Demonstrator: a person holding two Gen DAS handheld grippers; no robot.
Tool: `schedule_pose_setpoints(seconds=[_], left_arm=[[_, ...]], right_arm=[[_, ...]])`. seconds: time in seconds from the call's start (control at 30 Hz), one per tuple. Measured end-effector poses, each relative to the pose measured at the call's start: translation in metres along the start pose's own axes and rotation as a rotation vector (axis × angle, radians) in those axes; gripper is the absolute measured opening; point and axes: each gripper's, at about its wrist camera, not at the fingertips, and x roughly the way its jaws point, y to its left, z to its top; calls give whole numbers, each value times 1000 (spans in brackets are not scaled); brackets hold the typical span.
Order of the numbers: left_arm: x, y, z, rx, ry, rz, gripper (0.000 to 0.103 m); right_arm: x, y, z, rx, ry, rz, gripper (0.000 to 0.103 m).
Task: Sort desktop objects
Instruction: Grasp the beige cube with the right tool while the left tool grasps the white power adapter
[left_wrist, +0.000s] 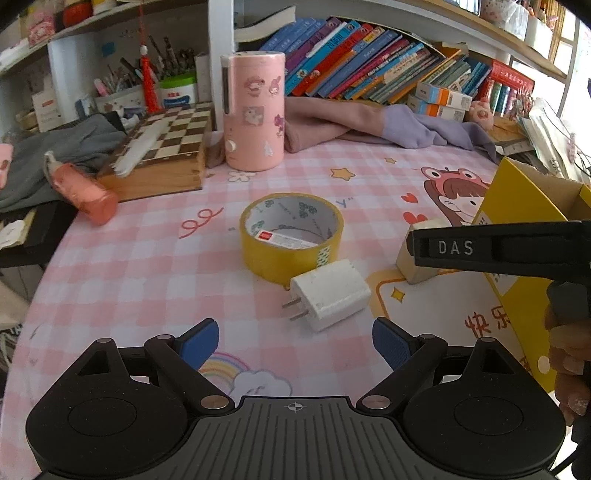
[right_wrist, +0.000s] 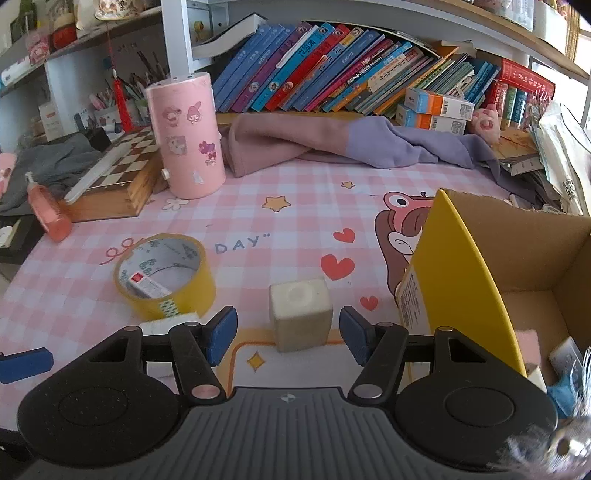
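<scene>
A: Biggest first?
B: Box (right_wrist: 461, 258) at three o'clock, then tape (left_wrist: 291, 236) at centre, charger (left_wrist: 332, 293) touching it at five.
A: The block (right_wrist: 300, 314)?
B: Between the right gripper (right_wrist: 288, 334) pads, untouched.
A: Left gripper (left_wrist: 295, 345)?
B: Spread wide, empty, charger just ahead.

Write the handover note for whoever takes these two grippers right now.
Left gripper: open, empty, aimed at the white charger plug, which lies against the yellow tape roll.
Right gripper: open, empty, its blue pads either side of the beige block but not pressing it.
Cardboard box at right already holds a few small items.
Left to do: block, plug and tape roll are still on the pink checked mat.
</scene>
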Motion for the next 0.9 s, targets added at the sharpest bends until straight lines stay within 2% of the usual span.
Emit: schedule_pose_setpoints(seconds=[0.23,0.6,0.9], left_arm=[[25,-7,8,18,12,-28,90],[46,-14,9,24,27,-20,75],[52,-19,9,22,44,-14,73]], right_arm=[[21,-9,9,19,40,-29,60],[40,-15,12,25,100,-15,58],[51,-18,12,21,139,13,55]])
